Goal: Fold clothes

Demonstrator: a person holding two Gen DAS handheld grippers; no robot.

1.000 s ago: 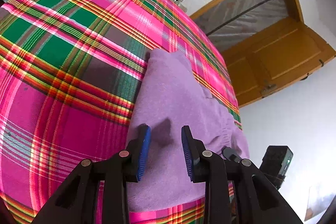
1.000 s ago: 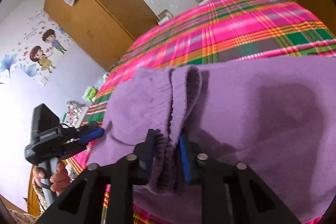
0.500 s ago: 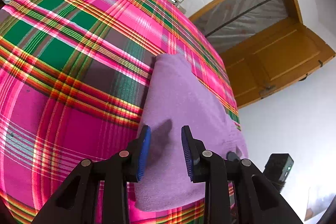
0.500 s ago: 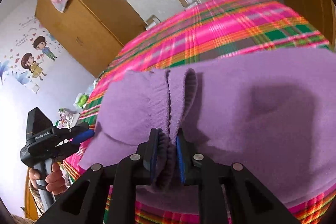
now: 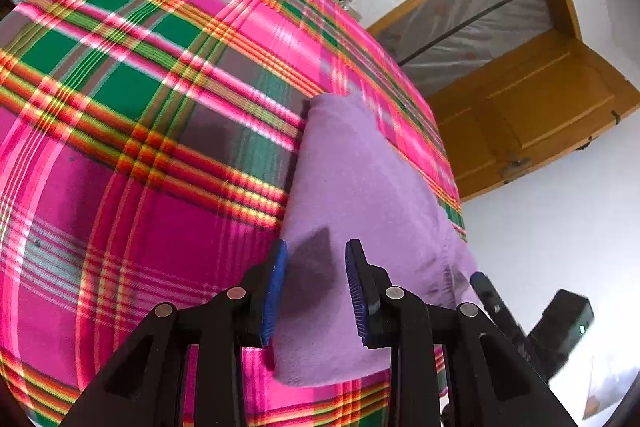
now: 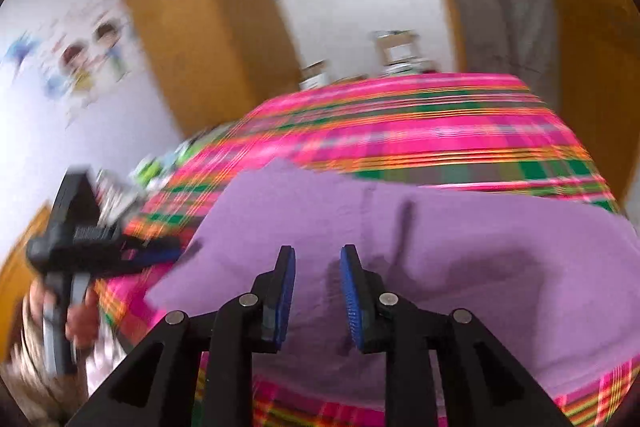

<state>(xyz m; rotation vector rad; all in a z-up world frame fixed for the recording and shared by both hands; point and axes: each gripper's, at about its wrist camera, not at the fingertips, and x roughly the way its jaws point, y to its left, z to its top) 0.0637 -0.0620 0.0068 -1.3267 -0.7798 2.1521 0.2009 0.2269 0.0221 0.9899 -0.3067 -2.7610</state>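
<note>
Soft, limp purple garment (image 5: 360, 211) lies below both empty tongs, the left gripper (image 5: 316, 291) parted, the right gripper (image 6: 318, 297) opening; best pinched at an edge.

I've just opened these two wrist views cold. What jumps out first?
The loud pink, green and orange plaid cloth that covers the whole surface. On it, near the front edge, lies a lilac fleece garment, folded flat. Both pairs of blue-padded fingers hang over it with nothing between them: the left gripper open, the right gripper with its jaws opening.
</note>
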